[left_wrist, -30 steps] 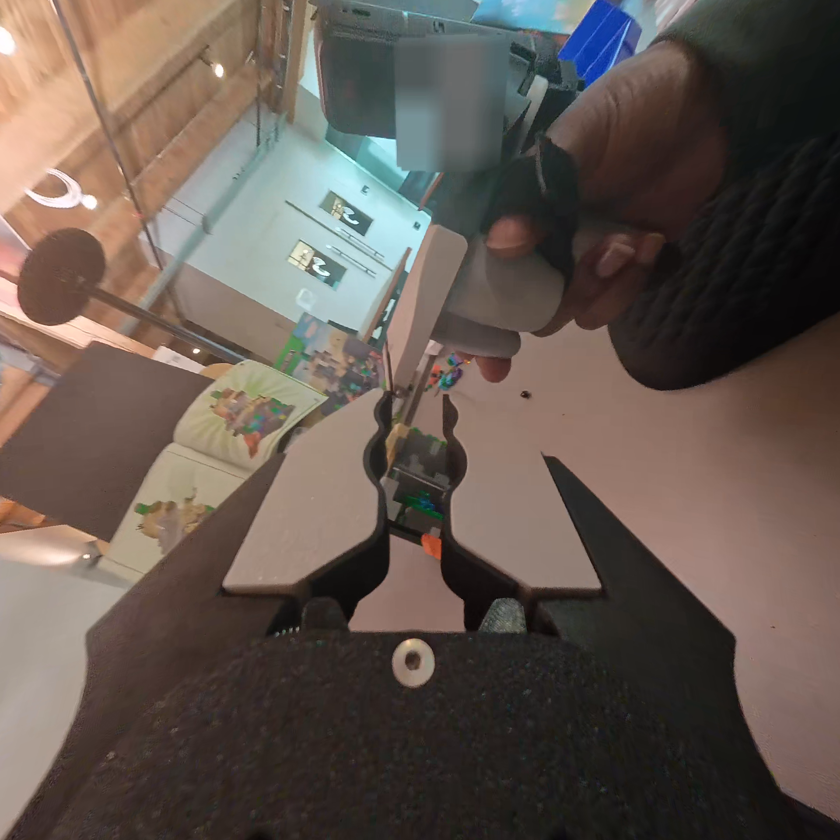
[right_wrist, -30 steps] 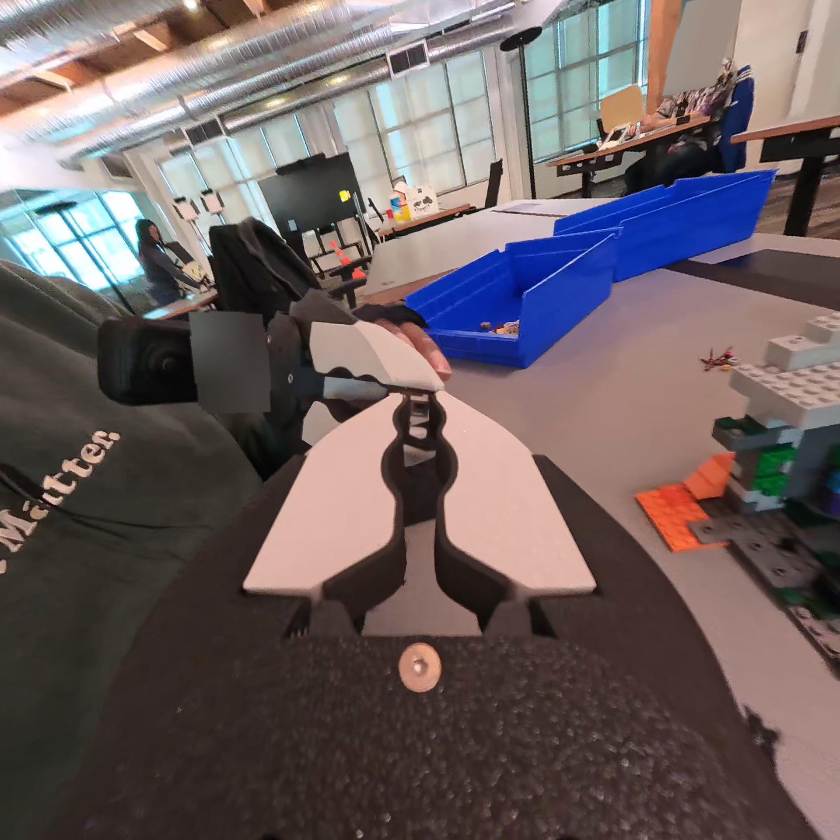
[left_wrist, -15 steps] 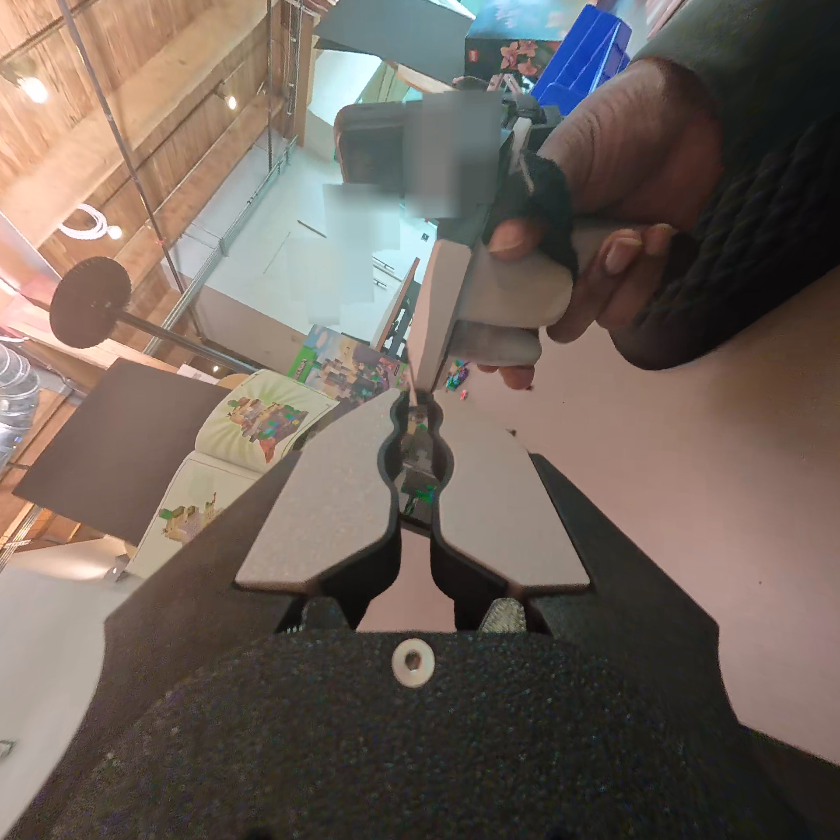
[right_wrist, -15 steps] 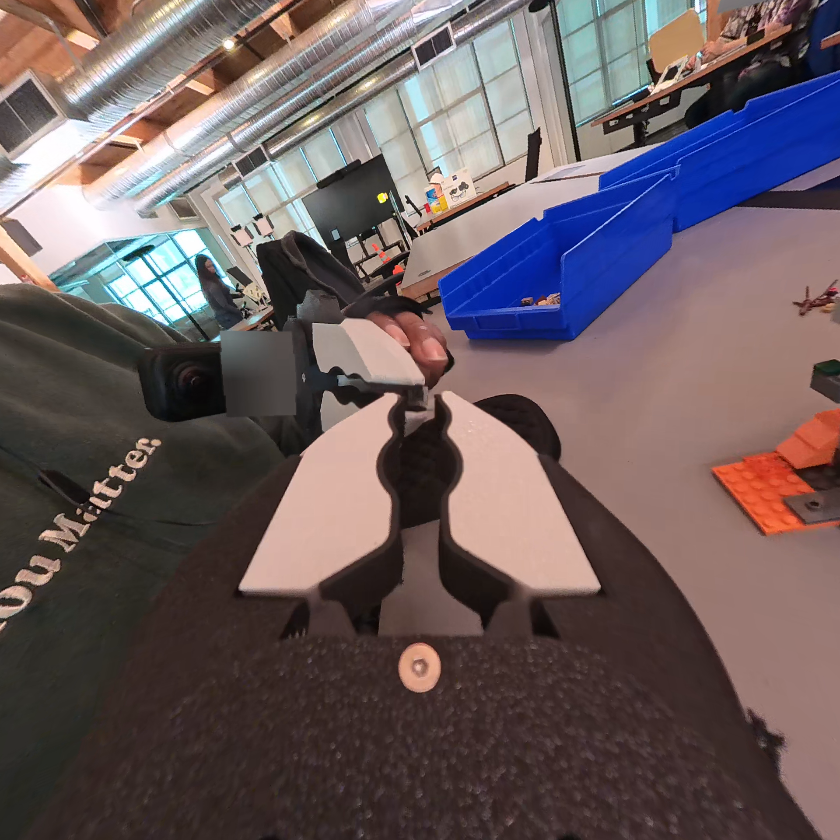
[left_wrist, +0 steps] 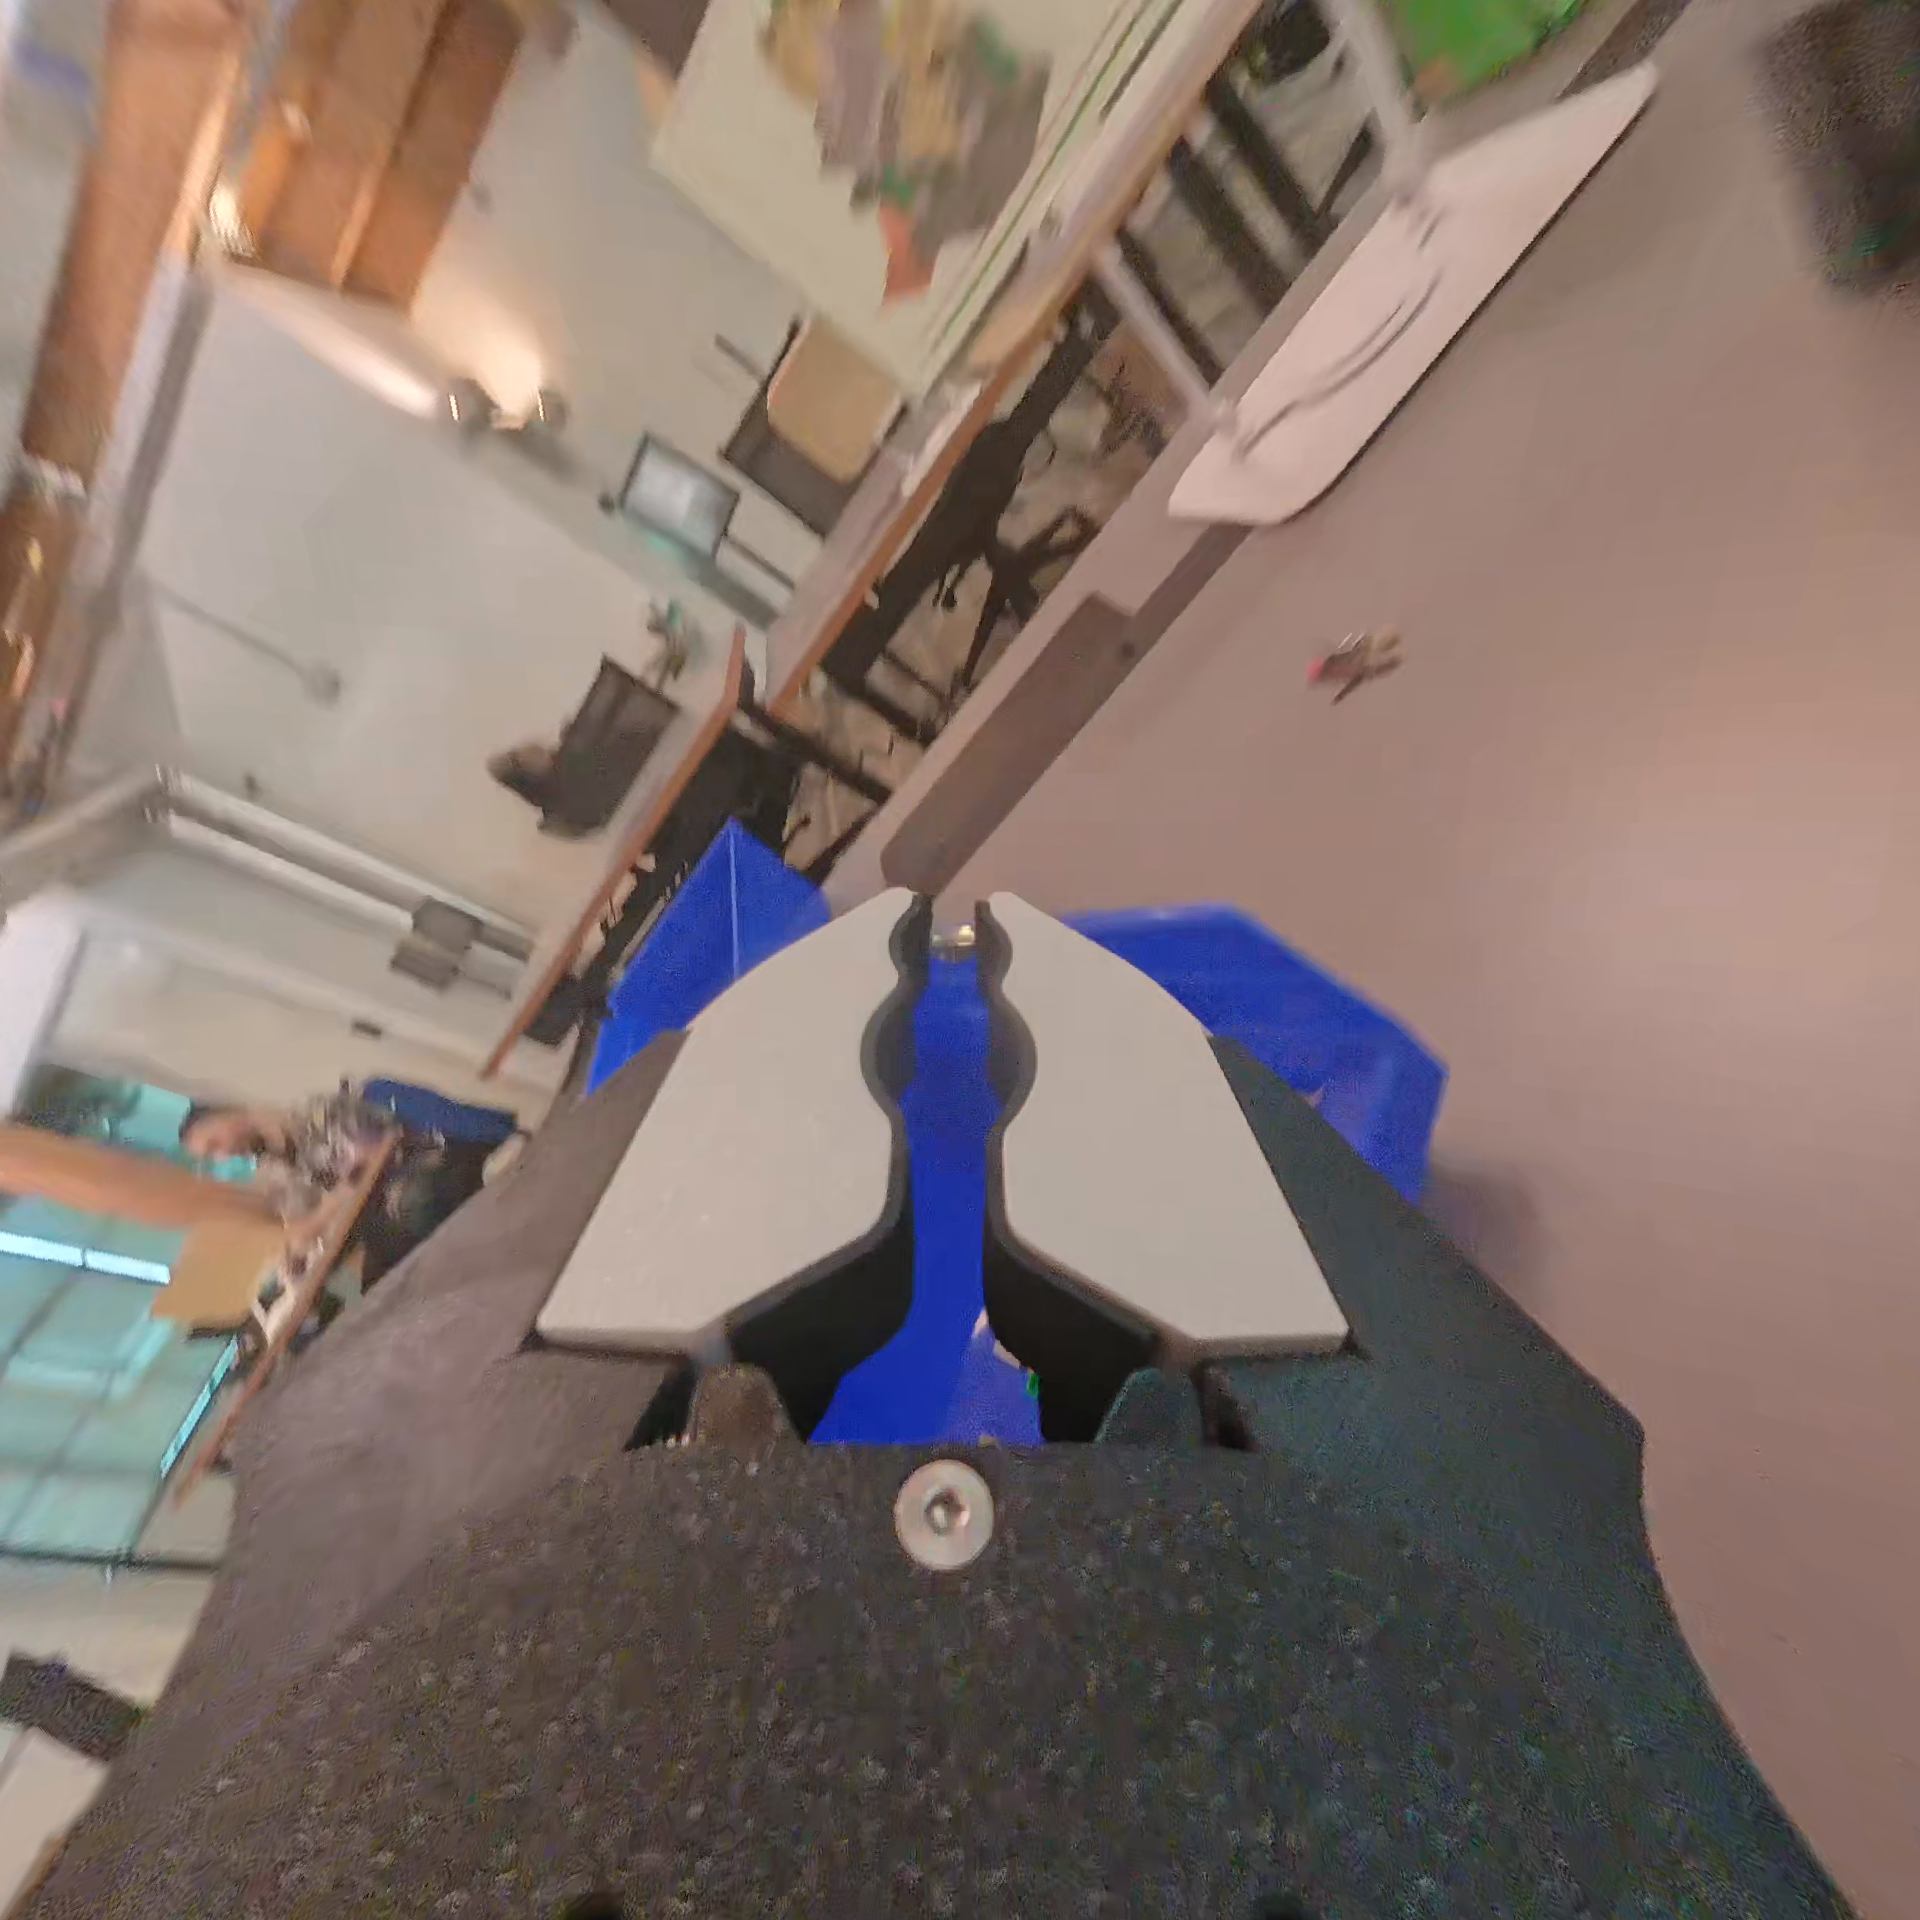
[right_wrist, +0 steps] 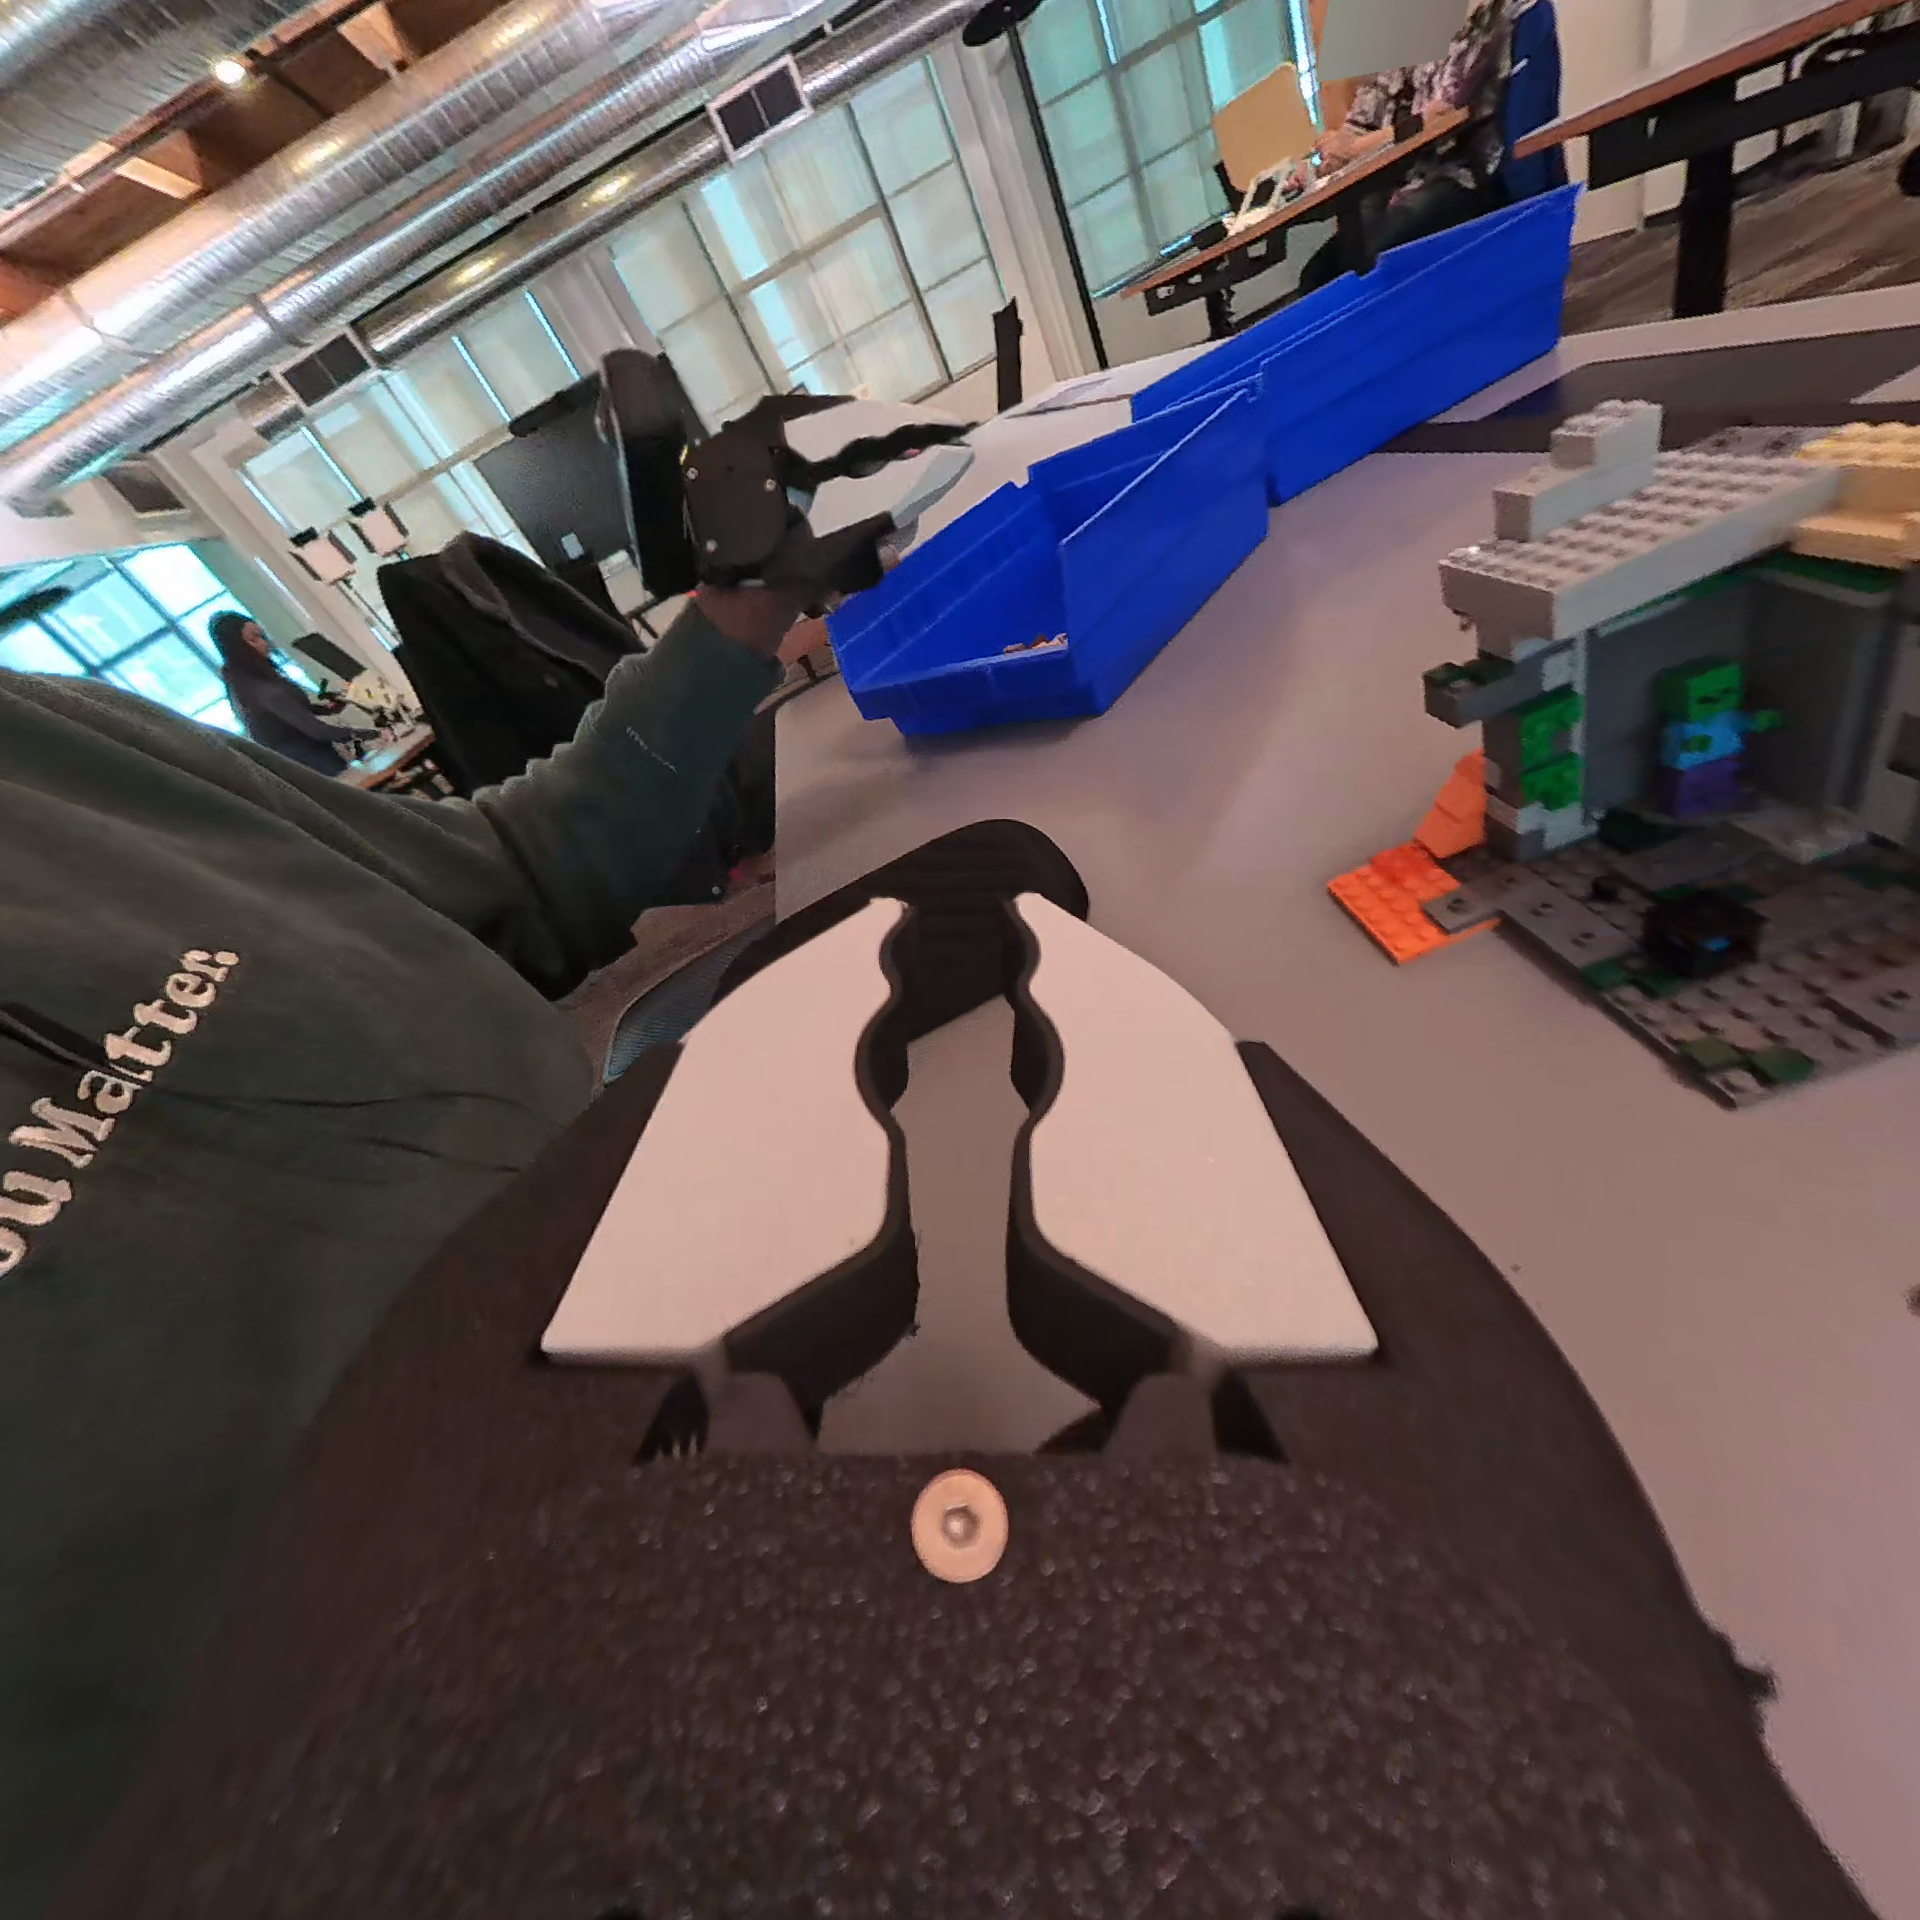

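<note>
My left gripper (left_wrist: 948, 925) is nearly shut, with a small pale piece (left_wrist: 948, 941) pinched at its tips. It hangs above a blue bin (left_wrist: 1299, 1029). The right wrist view shows the left gripper (right_wrist: 935, 442) raised over the near end of that bin (right_wrist: 1039, 644), held by an arm in a green sleeve (right_wrist: 623, 769). My right gripper (right_wrist: 961, 914) is slightly open and empty, low over the grey table (right_wrist: 1351, 1195). A black ribbed object (right_wrist: 977, 862) lies just beyond its tips. A toy-brick building (right_wrist: 1662, 644) on a grey baseplate stands to its right.
A second, longer blue bin (right_wrist: 1455, 301) lies behind the first. An orange plate (right_wrist: 1382, 904) juts from the building's near corner. A small dark red piece (left_wrist: 1356, 660) lies on the table. Other desks and a person (right_wrist: 270, 686) are far behind. The tips of one gripper are about 40 cm away from the tips of the other. My right tips are roughly 20 cm from the toy-brick building (right_wrist: 1662, 644).
The two grippers met tip to tip a moment ago and have parted. The left one has swung away to above the blue bin with the small piece. The right one has opened a little.
</note>
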`<state>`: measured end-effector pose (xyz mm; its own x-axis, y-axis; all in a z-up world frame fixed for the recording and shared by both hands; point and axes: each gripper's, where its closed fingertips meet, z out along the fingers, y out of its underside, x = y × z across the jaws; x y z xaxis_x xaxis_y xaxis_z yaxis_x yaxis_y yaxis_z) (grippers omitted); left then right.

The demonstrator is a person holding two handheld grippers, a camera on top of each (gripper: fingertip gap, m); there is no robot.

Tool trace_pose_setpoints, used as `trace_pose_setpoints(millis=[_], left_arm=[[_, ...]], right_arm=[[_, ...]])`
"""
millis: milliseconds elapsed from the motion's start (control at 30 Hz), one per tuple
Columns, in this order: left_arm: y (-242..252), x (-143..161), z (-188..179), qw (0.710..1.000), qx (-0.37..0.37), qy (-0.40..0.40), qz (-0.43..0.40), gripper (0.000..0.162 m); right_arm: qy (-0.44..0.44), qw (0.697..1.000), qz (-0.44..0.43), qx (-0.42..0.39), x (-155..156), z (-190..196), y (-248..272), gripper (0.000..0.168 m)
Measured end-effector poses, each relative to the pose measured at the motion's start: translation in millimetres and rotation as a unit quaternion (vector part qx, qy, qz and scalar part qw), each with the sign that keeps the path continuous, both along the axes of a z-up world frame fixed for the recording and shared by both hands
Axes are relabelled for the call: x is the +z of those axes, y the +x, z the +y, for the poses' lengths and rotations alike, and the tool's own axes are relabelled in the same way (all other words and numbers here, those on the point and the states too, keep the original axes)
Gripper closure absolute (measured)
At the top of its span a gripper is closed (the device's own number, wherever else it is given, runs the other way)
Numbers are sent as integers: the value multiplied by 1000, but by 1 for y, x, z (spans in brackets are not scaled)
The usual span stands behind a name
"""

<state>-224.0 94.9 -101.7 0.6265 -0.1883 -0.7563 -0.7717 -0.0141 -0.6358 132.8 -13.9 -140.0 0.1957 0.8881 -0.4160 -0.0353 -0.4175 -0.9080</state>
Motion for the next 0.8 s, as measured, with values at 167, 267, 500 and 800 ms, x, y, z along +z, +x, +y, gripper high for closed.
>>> trace_pose_setpoints(millis=[167, 267, 500, 800], left_arm=[[-39, -22, 11, 996, 38, -63, -43, 134], [-42, -34, 13, 994, 41, -86, -55, 126], [-33, -59, 12, 980, 25, -154, -120, 117], [55, -43, -8, 977, -83, -121, -153, 142]], right_arm=[[-8, 1000, -5, -11, -6, 2, 7, 154], [-10, 1000, -11, -10, -8, 2, 6, 154], [-8, 1000, -28, -7, -14, 1, 4, 154], [17, 997, -70, -22, -23, 7, 2, 153]])
